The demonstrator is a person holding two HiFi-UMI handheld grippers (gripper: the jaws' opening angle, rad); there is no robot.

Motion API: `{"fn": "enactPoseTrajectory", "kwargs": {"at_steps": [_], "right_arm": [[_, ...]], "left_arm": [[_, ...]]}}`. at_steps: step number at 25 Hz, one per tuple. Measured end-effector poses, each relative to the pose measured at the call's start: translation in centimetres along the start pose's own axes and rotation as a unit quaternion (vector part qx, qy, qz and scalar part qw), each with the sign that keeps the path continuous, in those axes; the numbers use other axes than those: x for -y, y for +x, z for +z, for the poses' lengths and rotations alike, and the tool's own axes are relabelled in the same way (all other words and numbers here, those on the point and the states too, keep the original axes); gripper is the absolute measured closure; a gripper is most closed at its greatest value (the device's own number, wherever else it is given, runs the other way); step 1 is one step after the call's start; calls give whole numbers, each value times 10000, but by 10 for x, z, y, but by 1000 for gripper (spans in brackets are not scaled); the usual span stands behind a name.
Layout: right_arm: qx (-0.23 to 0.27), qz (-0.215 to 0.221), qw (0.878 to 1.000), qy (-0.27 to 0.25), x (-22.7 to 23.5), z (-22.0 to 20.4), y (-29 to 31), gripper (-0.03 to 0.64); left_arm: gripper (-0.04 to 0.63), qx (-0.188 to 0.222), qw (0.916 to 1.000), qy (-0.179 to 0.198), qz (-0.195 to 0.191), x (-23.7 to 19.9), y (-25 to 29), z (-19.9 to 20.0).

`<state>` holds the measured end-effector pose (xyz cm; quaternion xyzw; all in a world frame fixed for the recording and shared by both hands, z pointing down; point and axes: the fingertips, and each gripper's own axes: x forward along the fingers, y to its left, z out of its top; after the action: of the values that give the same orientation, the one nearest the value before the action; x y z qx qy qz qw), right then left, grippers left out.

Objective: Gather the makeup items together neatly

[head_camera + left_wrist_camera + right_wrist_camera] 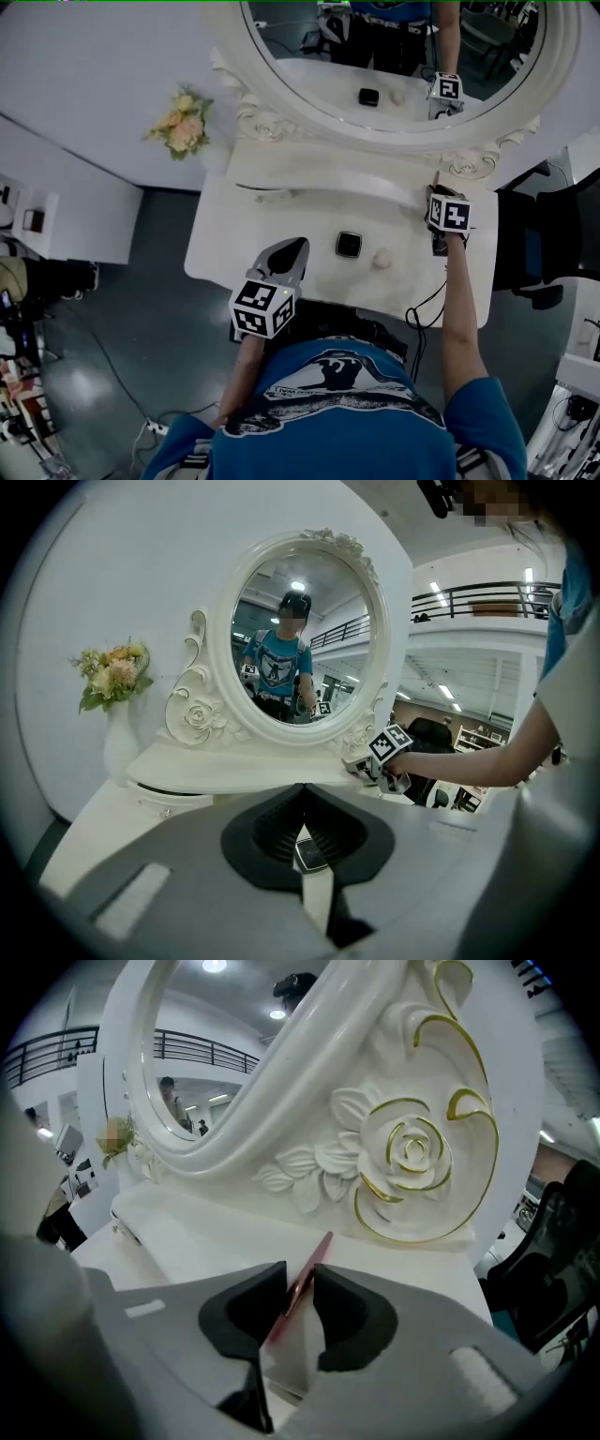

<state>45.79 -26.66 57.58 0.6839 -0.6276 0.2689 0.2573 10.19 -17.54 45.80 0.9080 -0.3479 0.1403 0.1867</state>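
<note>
A thin pink makeup pencil [314,1258] lies on the white shelf at the foot of the mirror's carved rose. My right gripper [299,1274] is open around it; the pencil rests against the left pad with a small gap on the other side. In the head view this gripper [437,190] is at the back right of the vanity table [234,234]. A black square compact [349,245] and a beige sponge [382,258] sit mid-table. My left gripper [301,245] hovers just left of the compact, shut and holding nothing; the compact [310,855] shows below its closed tips [302,787].
An oval mirror [394,56] in a carved white frame stands at the back, with a raised shelf [319,173] below it. A vase of flowers [185,122] stands at the back left. A black chair [553,234] is right of the table, and a cable [422,309] hangs over its front edge.
</note>
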Motion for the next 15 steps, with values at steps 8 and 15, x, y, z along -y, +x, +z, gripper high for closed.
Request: {"fn": "enactPoseTrajectory", "kwargs": {"at_steps": [8, 15], "right_arm": [[169, -280, 9991, 252, -3, -2, -1, 565], [347, -457, 9894, 1335, -5, -13, -13, 568]], "left_arm": [[581, 3, 9999, -3, -105, -14, -5, 1], [581, -36, 9997, 2, -230, -24, -11, -1]]}}
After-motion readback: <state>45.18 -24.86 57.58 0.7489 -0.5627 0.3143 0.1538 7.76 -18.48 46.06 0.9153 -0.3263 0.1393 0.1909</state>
